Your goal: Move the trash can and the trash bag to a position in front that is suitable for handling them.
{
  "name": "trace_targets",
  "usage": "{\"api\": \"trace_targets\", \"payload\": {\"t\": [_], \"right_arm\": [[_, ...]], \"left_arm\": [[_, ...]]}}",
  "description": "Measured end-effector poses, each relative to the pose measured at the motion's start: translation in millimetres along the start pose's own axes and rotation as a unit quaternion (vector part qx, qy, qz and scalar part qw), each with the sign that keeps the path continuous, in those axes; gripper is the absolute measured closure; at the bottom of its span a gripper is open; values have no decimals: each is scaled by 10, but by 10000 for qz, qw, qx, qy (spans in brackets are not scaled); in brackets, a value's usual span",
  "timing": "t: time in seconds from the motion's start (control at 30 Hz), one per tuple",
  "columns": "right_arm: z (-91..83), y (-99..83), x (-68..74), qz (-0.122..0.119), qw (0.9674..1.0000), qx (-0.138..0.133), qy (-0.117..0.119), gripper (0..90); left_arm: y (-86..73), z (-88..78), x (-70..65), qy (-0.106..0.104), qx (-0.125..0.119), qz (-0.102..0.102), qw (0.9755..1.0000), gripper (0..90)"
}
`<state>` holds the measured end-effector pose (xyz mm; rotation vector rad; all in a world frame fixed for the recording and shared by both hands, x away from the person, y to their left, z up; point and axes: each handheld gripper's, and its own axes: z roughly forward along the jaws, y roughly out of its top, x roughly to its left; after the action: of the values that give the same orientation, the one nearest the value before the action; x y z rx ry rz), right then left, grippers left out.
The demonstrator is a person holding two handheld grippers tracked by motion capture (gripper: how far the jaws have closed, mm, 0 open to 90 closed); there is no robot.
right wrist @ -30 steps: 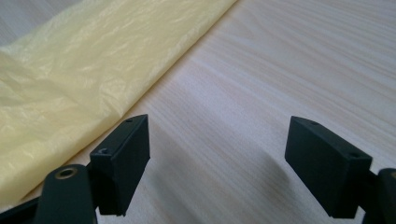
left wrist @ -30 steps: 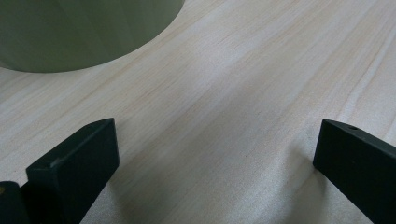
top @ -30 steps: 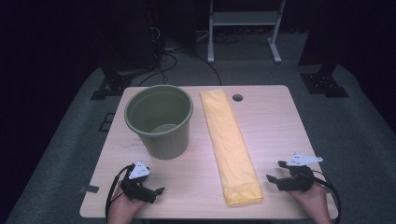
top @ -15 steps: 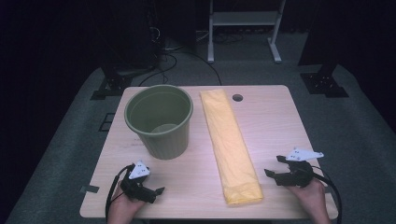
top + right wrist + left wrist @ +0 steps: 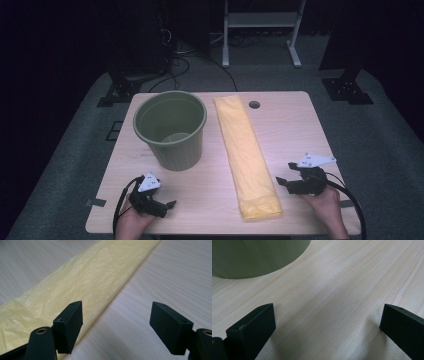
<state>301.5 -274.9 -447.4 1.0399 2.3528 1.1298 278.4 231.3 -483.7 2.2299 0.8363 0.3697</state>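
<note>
Barely begun; folded yellow bin liner flat on bench, beside empty green waste bin; my right tongs near liner, jaws just closing, nothing between; left tongs wide, empty; lining bin all remains.

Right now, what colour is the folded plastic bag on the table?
Yellow. The folded plastic bag shows best in the right gripper view.

Bin: the round green plastic bin stands on the pale wooden bench, rear left.
Bag: the long folded yellow plastic bag lies just right of it, running front to back.
Claws: left claw front left; right claw just right of the bag.
</note>
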Motion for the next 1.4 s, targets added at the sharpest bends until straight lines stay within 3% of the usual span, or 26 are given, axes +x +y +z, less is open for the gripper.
{"api": "trace_targets", "payload": {"t": [0.1, 0.27, 0.5, 0.77, 1.23, 1.33, 1.37, 1.4], "right_arm": [[51, 63, 39, -77, 10000, 60, -15, 256], [237, 171, 130, -139, 9996, 177, 155, 311], [364, 167, 61, 79, 9992, 250, 296, 372], [482, 146, 52, 120, 9982, 382, 440, 474], [576, 123, 93, 21, 9977, 594, 325, 587], [575, 128, 108, -11, 9977, 616, 297, 665], [568, 130, 116, -78, 9975, 650, 259, 770], [566, 131, 118, -76, 9974, 665, 252, 815]], "left_arm": [[0, 0, 0, -1, 1, 0, 10000, 0], [0, 0, 0, 1, 0, 0, 10000, 0], [0, 0, 0, 1, 0, 0, 10000, 0], [0, 0, 0, 1, 1, 1, 10000, 0], [0, 0, 0, 2, 0, 1, 10000, 0], [0, 0, 0, 2, 0, 1, 10000, 0], [0, 0, 0, 1, 0, 1, 10000, 0], [0, 0, 0, 1, 0, 0, 10000, 0]]}}
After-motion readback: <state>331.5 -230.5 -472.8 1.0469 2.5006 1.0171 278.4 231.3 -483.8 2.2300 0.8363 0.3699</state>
